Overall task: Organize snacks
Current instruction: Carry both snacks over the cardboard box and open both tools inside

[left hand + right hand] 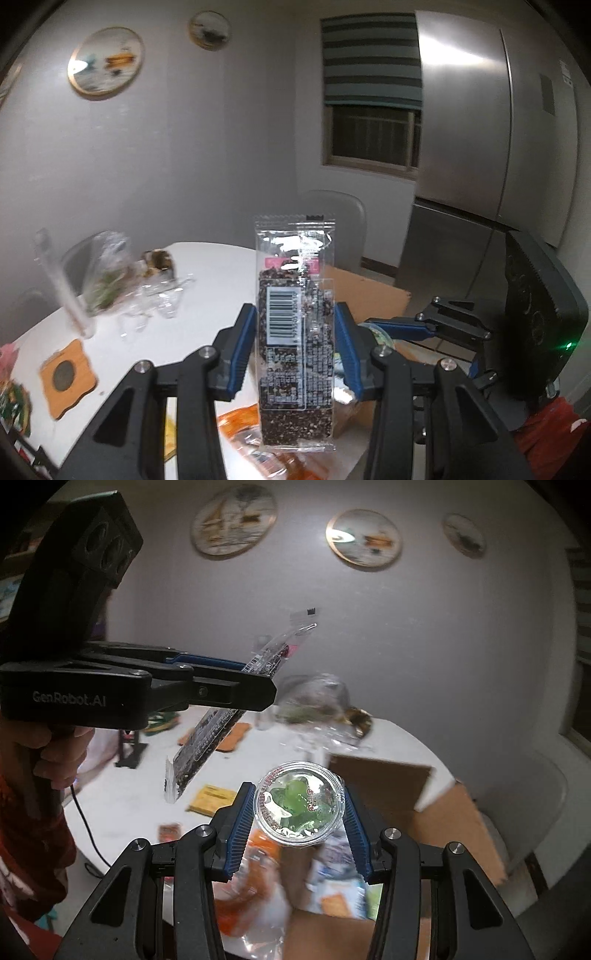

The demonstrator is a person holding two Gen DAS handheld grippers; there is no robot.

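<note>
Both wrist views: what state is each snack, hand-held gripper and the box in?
Left hand-held gripper: shut on the seed bar.
Seed bar: sealed, upright, lifted off the table.
Right hand-held gripper: shut on the jelly cup.
Jelly cup: sealed, held in the air.
Cardboard box: flaps open.

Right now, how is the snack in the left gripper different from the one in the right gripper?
The snack bar is long, flat and rectangular; the jelly cup is round. The snack bar is dark and speckled, with a barcode; the jelly cup holds green pieces under a clear lid. The left gripper holds the bar upright by its sides; the right gripper holds the cup lid-first toward the camera. Both are clear-wrapped and held above the table.
</note>
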